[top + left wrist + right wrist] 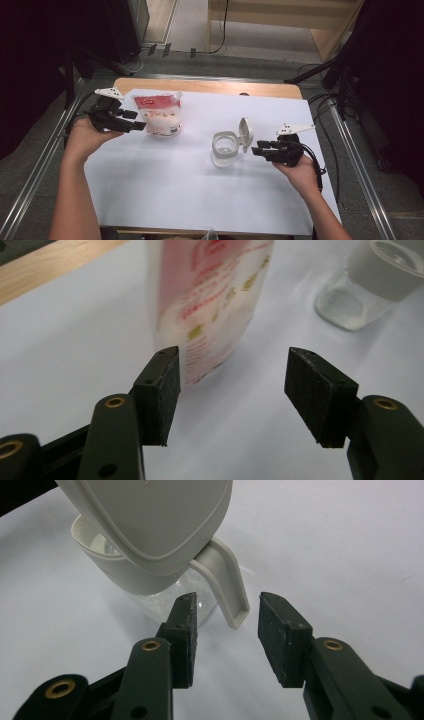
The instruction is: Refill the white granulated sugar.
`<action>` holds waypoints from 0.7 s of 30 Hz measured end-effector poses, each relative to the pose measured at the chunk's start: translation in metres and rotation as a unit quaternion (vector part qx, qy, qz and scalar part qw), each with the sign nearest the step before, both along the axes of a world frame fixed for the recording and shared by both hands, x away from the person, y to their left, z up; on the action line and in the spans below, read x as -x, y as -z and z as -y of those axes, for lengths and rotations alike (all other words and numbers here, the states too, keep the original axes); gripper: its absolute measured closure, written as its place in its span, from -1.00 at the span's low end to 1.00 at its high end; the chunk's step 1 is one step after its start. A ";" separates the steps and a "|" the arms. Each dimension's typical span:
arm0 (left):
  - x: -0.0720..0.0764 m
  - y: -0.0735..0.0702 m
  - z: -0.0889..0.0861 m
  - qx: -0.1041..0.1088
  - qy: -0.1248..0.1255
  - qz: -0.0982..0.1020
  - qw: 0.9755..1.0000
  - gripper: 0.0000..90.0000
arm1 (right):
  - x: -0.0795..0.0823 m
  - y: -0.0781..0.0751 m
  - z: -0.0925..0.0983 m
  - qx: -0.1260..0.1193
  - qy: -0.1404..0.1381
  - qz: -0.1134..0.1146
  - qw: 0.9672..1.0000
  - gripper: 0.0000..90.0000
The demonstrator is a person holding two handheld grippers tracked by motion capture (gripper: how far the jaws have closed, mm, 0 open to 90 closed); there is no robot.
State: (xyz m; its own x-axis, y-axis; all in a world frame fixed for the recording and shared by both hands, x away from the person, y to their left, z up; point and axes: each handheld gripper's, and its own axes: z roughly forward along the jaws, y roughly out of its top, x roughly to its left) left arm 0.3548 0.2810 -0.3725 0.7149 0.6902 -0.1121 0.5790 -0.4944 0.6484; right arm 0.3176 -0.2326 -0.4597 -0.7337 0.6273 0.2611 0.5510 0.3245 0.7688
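**Ana:** Black pads (320, 395) of the left claw (141, 125) sit closest in its own view, standing wide with nothing pressed between them. Why so wide?

**Ben:** My guess is that the pouch (161, 116) needs it. That red and white pouch stands upright on the white sheet (175, 190) covering the table (210, 86), and it is a broad, soft thing. In the left gripper view the pouch (210, 305) rises just beyond the left-hand pad, close to its tip but not gripped; the other pad is well clear of it.

**Ana:** And the right claw (256, 148)?

**Ben:** Narrower, yet still parted. In the right gripper view its pads (280, 640) flank the end of the pale tab (227, 587) that hangs from the hinged lid (155, 515) of the clear jar (225, 149). The tab's tip lies just ahead of the gap, a little nearer the right-hand pad; whether it touches I cannot tell.

**Ana:** Why is the lid up?

**Ben:** Probably so the jar's mouth is open to receive what the pouch holds. From the high view the jar sits near the middle of the sheet, just left of the right claw, and well apart from the pouch at the far left.
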 end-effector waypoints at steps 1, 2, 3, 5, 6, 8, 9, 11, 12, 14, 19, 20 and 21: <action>-0.001 0.000 -0.001 0.002 -0.003 0.001 1.000 -0.11 | 0.000 0.000 0.000 0.000 0.002 0.001 1.000 0.33; -0.003 0.000 -0.002 0.008 -0.003 0.004 1.000 -0.11 | 0.001 0.000 0.001 0.000 0.002 0.003 1.000 0.33; -0.005 0.000 -0.002 0.009 -0.004 0.006 1.000 -0.10 | 0.001 0.000 0.002 0.000 0.005 0.002 1.000 0.33; -0.009 0.000 -0.004 0.005 0.001 0.013 1.000 -0.10 | 0.003 0.000 0.004 -0.001 0.008 0.001 1.000 0.33; -0.010 0.000 -0.005 0.010 0.005 0.016 1.000 -0.10 | 0.003 0.001 0.006 -0.003 0.008 0.002 1.000 0.33; -0.013 -0.002 -0.010 0.016 0.002 0.014 1.000 -0.08 | 0.005 0.001 0.008 -0.003 0.012 0.003 1.000 0.33; -0.013 -0.002 -0.014 0.022 -0.001 0.006 1.000 -0.08 | 0.006 0.001 0.009 -0.002 0.013 0.002 1.000 0.33; -0.012 -0.003 -0.019 0.025 -0.003 -0.002 1.000 -0.08 | 0.008 0.001 0.011 -0.003 0.015 0.005 1.000 0.33; -0.012 -0.004 -0.022 0.022 -0.001 0.004 1.000 -0.08 | 0.009 0.001 0.012 -0.002 0.018 0.003 1.000 0.33; -0.013 -0.005 -0.025 0.038 -0.011 0.009 0.999 -0.08 | 0.010 0.002 0.015 -0.002 0.020 0.004 1.000 0.33; -0.021 -0.007 -0.016 0.065 0.015 0.019 0.998 -0.03 | 0.013 0.003 0.019 -0.004 0.027 0.003 1.000 0.33; -0.023 -0.008 -0.012 0.058 0.020 0.015 0.998 -0.01 | 0.014 0.003 0.019 -0.006 0.028 0.004 1.000 0.33; -0.024 -0.008 -0.010 0.052 0.020 0.016 0.998 0.01 | 0.014 0.003 0.020 -0.005 0.031 0.005 1.000 0.33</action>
